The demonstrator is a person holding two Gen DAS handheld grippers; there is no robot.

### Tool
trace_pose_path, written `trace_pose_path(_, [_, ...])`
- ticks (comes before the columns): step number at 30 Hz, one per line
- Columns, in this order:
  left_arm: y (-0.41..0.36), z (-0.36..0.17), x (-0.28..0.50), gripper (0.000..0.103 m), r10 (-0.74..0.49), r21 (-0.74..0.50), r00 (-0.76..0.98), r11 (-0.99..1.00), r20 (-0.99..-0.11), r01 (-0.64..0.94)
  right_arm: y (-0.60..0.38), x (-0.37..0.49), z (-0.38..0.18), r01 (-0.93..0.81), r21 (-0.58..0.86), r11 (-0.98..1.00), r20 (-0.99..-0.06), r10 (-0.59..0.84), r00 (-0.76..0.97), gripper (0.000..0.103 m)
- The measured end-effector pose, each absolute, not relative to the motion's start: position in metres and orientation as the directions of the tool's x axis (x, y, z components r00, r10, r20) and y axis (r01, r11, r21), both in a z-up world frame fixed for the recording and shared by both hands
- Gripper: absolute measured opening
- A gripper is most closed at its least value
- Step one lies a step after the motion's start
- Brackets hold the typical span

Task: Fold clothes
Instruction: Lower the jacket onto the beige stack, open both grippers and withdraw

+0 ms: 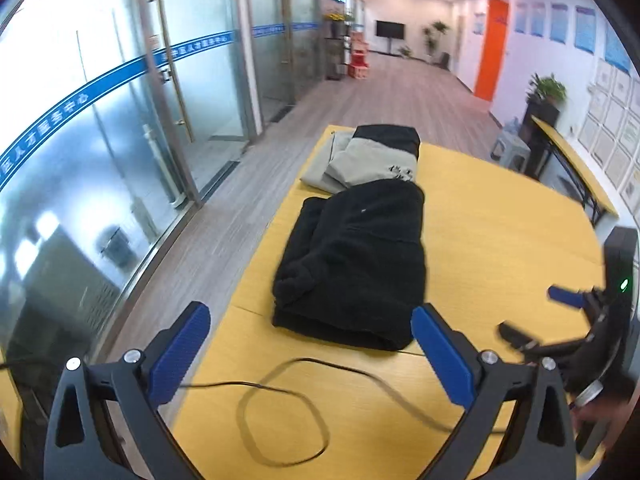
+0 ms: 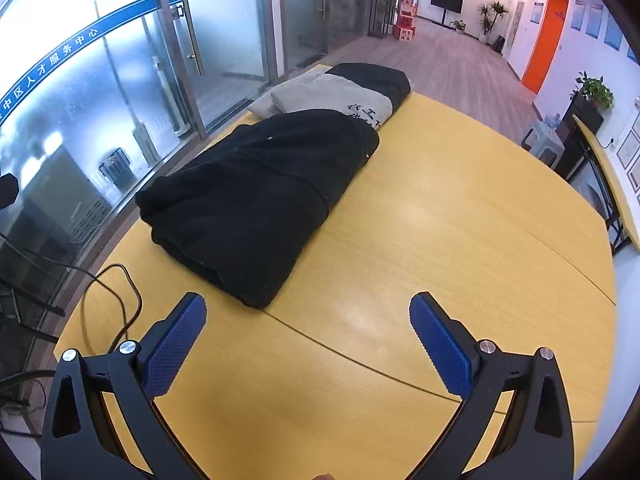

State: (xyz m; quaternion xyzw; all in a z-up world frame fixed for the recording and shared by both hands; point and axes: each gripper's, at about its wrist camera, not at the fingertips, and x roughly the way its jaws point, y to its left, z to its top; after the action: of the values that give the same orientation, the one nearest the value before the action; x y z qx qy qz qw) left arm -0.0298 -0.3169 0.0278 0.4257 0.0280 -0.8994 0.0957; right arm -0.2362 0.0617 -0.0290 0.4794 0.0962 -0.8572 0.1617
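Note:
A folded black garment (image 1: 352, 264) lies on the yellow table (image 1: 500, 216), also in the right wrist view (image 2: 256, 196). Behind it sits a stack of folded grey (image 1: 372, 160) and black clothes (image 1: 388, 134), which the right wrist view shows too (image 2: 332, 98). My left gripper (image 1: 310, 322) is open and empty, just short of the black garment's near edge. My right gripper (image 2: 308, 308) is open and empty above bare table (image 2: 440, 220), right of the garment. It also shows at the right edge of the left wrist view (image 1: 536, 316).
A black cable (image 1: 280, 412) loops on the table near the left gripper and shows in the right wrist view (image 2: 116, 300). Glass office walls (image 1: 120, 140) run along the left. A second yellow table (image 1: 572, 160) and a plant (image 1: 548, 92) stand at the right.

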Motion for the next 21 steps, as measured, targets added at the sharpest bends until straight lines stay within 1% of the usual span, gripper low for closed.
trace_pose_path(3, [-0.294, 0.029, -0.019, 0.103, -0.204, 0.063, -0.613, -0.968, -0.763, 0.244, -0.002, -0.24, -0.031, 0.387, -0.035, -0.922, -0.861, -0.169, -0.48, 0.102])
trace_pose_path(6, [-0.273, 0.023, -0.006, 0.103, -0.307, 0.131, -0.597, -0.939, -0.741, 0.319, -0.051, -0.251, -0.038, 0.412, -0.057, -0.909, -0.868, -0.159, -0.47, 0.102])
trace_pose_path(8, [-0.265, 0.018, -0.002, 0.103, -0.343, 0.154, -0.586, -0.925, -0.734, 0.348, -0.049, -0.242, -0.034, 0.421, -0.077, -0.904, -0.869, -0.147, -0.473, 0.102])
trace_pose_path(12, [-0.259, 0.021, 0.008, 0.103, -0.341, 0.139, -0.593, -0.923, -0.73, 0.36, -0.05, -0.235, -0.029, 0.432, -0.088, -0.898, -0.872, -0.14, -0.468, 0.102])
trace_pose_path(15, [-0.261, 0.033, 0.018, 0.103, -0.401, 0.145, -0.593, -0.89, -0.698, 0.432, -0.057, -0.239, -0.033, 0.441, -0.102, -0.891, -0.874, -0.132, -0.468, 0.102])
trace_pose_path(17, [-0.266, 0.037, 0.021, 0.103, -0.42, 0.142, -0.595, -0.879, -0.686, 0.456, -0.059, -0.237, -0.03, 0.447, -0.108, -0.888, -0.873, -0.131, -0.47, 0.102])
trace_pose_path(21, [-0.274, 0.041, 0.025, 0.103, -0.397, 0.106, -0.605, -0.882, -0.69, 0.459, -0.067, -0.235, -0.024, 0.458, -0.117, -0.881, -0.87, -0.131, -0.475, 0.102])
